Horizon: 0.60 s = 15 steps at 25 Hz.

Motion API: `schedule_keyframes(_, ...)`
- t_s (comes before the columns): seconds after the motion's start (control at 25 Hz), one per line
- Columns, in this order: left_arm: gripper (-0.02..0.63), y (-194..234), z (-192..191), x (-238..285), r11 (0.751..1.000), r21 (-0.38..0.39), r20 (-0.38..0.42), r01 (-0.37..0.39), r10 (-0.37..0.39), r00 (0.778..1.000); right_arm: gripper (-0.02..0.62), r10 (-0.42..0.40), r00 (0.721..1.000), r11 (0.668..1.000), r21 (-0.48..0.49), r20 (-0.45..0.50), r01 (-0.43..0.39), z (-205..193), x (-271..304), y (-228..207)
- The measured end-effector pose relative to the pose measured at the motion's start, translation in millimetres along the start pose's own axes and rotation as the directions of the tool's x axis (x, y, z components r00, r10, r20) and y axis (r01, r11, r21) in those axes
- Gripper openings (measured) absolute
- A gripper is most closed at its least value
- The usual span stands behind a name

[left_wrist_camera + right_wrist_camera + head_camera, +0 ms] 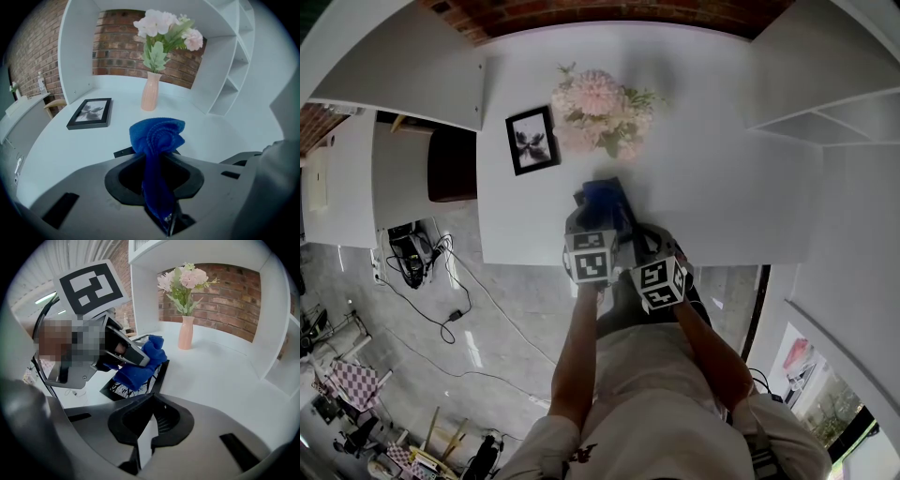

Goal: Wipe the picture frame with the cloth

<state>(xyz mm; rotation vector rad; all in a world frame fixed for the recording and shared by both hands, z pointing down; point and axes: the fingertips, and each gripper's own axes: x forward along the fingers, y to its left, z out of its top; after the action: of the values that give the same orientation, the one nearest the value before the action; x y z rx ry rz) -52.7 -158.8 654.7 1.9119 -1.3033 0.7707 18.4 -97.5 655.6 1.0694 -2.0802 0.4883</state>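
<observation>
We are clamping the cloth (157, 133) in our left gripper (155, 164), nearer the picture frame (90, 113) lying flat ahead-left; our right gripper (151, 401) is hanging closed, empty.

On the table (722, 187), picture frame (532, 140) at left, flower vase (598, 112) just right of it, cloth (605, 199) before both.

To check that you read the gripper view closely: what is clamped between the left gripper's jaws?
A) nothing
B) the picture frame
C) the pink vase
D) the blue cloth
D: the blue cloth is pinched in the left gripper, while the picture frame lies flat beyond it, untouched.
</observation>
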Motion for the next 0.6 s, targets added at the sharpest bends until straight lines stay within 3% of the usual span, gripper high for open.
schedule_keyframes(0.6,0.097,25,-9,-16,0.999,-0.037,0.003,-0.04,0.04,0.999,0.0,-0.015,1.0,1.0,0.0,-0.001,0.015,0,1,0)
